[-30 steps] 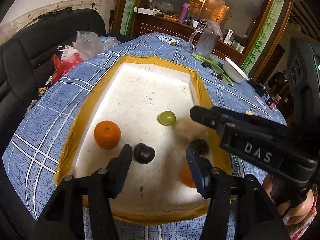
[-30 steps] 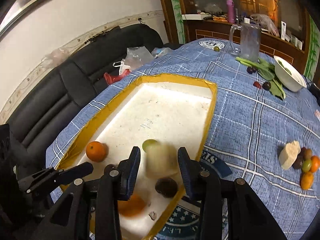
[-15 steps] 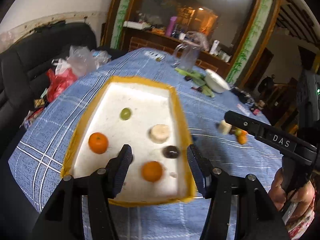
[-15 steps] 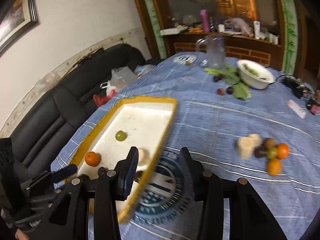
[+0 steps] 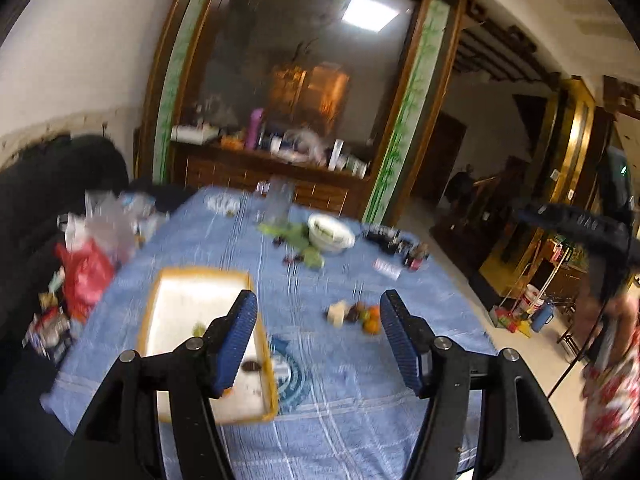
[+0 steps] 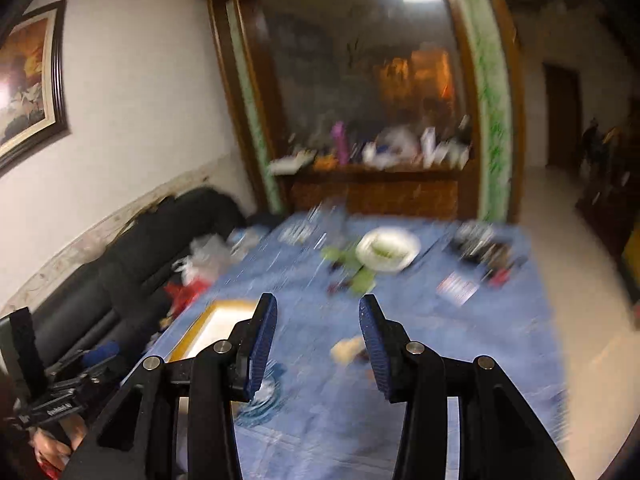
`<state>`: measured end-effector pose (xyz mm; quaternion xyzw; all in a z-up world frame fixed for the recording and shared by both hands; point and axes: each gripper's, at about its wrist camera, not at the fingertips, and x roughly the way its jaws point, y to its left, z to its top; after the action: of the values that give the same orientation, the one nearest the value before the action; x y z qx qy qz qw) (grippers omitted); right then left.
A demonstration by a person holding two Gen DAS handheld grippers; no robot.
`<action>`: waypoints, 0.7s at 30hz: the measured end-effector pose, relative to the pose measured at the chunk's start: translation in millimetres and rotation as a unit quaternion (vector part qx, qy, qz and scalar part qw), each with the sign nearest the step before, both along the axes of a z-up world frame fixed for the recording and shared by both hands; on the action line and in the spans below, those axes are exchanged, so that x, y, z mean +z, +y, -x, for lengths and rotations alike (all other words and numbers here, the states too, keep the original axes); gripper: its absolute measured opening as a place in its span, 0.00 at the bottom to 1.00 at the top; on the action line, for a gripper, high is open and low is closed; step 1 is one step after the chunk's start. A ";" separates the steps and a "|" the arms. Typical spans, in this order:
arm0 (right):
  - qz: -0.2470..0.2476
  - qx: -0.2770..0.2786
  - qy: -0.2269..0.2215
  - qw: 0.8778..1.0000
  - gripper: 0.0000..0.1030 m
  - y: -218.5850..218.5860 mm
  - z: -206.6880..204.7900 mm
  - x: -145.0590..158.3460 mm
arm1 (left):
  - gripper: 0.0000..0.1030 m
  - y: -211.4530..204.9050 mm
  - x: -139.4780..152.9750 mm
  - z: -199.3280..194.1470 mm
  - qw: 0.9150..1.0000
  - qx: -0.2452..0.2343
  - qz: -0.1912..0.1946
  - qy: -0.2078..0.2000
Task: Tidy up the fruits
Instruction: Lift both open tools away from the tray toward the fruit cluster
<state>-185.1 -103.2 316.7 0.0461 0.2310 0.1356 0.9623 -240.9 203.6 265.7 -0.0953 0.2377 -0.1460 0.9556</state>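
Note:
A white foam tray with a yellow rim (image 5: 148,312) lies on the blue checked tablecloth (image 5: 328,396); a green fruit (image 5: 198,329) and a dark fruit (image 5: 251,366) show in it behind my left finger. A small pile of fruit (image 5: 362,315) sits on the cloth to the tray's right. My left gripper (image 5: 318,340) is open and empty, high above the table. My right gripper (image 6: 318,346) is open and empty, also raised; the tray's corner (image 6: 212,324) and a pale piece of the pile (image 6: 347,349) show below it. Both views are blurred.
A white bowl (image 5: 331,232) on green leaves (image 5: 298,240), a glass jug (image 5: 280,198) and small items (image 5: 400,246) stand at the table's far end. Plastic bags (image 5: 90,256) lie on the black sofa (image 6: 132,256) at left. A wooden sideboard (image 6: 376,188) stands behind.
Both grippers have pulled back and up from the tray, so the whole table and room now show. The right gripper let go of the pale fruit, which stayed in the tray.

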 end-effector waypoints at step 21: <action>0.071 -0.107 0.019 0.992 0.66 -66.8 -68.4 2.4 | 0.84 -55.3 -46.0 -143.7 0.996 0.004 -0.031 0.084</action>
<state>-116.7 -170.0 319.1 0.0051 0.2520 0.0145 0.9676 -97.2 148.3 219.7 -0.0786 0.3211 -0.1266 0.9352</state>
